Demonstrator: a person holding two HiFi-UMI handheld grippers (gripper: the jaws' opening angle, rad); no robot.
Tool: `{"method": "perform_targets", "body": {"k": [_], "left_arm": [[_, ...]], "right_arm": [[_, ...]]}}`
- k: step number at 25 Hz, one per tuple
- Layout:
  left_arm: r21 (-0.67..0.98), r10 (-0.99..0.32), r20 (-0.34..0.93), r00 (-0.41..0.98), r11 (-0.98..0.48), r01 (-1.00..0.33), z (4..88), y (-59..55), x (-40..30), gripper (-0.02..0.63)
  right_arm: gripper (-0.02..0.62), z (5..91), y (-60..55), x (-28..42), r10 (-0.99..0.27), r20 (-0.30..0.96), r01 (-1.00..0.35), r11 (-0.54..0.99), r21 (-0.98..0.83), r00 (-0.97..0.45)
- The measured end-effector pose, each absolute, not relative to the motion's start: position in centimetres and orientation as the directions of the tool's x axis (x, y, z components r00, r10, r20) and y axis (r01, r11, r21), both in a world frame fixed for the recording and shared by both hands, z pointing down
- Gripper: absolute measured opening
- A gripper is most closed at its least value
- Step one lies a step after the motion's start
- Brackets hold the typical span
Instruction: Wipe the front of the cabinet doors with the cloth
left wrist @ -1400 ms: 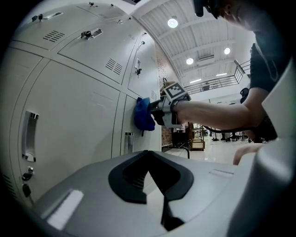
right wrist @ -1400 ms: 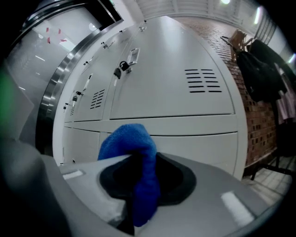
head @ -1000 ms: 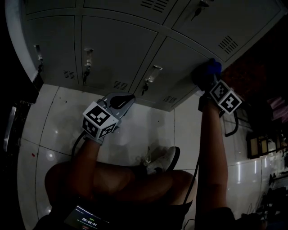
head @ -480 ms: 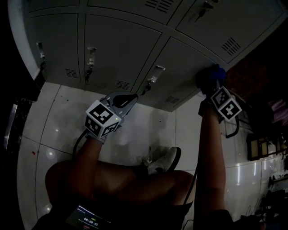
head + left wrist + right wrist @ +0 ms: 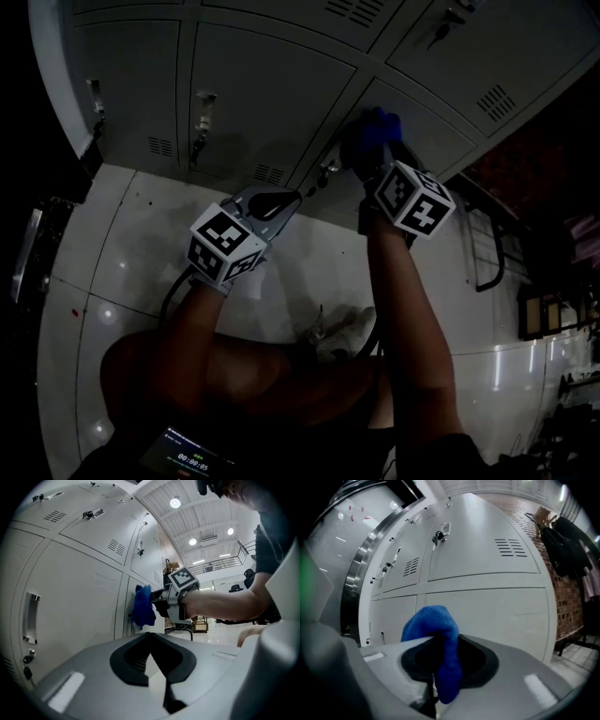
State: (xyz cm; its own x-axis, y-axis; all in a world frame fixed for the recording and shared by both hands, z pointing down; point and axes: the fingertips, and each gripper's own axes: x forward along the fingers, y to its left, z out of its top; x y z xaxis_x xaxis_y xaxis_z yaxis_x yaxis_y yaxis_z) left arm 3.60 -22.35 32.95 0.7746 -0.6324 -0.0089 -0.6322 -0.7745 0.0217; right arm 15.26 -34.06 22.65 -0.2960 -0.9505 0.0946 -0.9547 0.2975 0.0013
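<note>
A blue cloth (image 5: 376,129) is pinched in my right gripper (image 5: 372,155), which is shut on it. The cloth is pressed against the front of a grey lower cabinet door (image 5: 422,131), close to that door's latch (image 5: 325,172). In the right gripper view the cloth (image 5: 439,641) droops over the right gripper (image 5: 440,656), with the door (image 5: 497,616) just ahead. My left gripper (image 5: 284,198) is held low in front of the neighbouring door (image 5: 253,94), shut and holding nothing. In the left gripper view, past the left gripper (image 5: 151,644), the cloth (image 5: 143,604) rests on the door front.
Door latches (image 5: 202,111) stick out from the lower doors. A white tiled floor (image 5: 122,253) lies below the cabinet. The person's knees and a shoe (image 5: 342,333) are beneath the arms. A metal rack (image 5: 487,244) and a brick wall (image 5: 567,597) stand at the right.
My right gripper has slid the blue cloth leftward across the lower door, from its right edge to beside the latch. The left gripper has shifted slightly to the right.
</note>
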Motion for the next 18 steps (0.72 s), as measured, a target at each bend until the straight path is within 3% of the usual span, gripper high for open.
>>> {"method": "perform_targets", "body": {"k": [9, 18], "left_arm": [[0.029, -0.636, -0.025, 0.772, -0.772, -0.635, 32.6, -22.4, 3.3, 0.001], [0.027, -0.634, -0.011, 0.773, -0.773, -0.634, 33.1, -22.3, 3.4, 0.0]], "right_arm": [[0.077, 24.2, -35.6, 11.7, -0.943, 0.122, -0.942, 0.322, 0.092, -0.31], [0.077, 25.9, -35.5, 18.7, -0.959, 0.148, -0.969, 0.247, 0.03, -0.24]]}}
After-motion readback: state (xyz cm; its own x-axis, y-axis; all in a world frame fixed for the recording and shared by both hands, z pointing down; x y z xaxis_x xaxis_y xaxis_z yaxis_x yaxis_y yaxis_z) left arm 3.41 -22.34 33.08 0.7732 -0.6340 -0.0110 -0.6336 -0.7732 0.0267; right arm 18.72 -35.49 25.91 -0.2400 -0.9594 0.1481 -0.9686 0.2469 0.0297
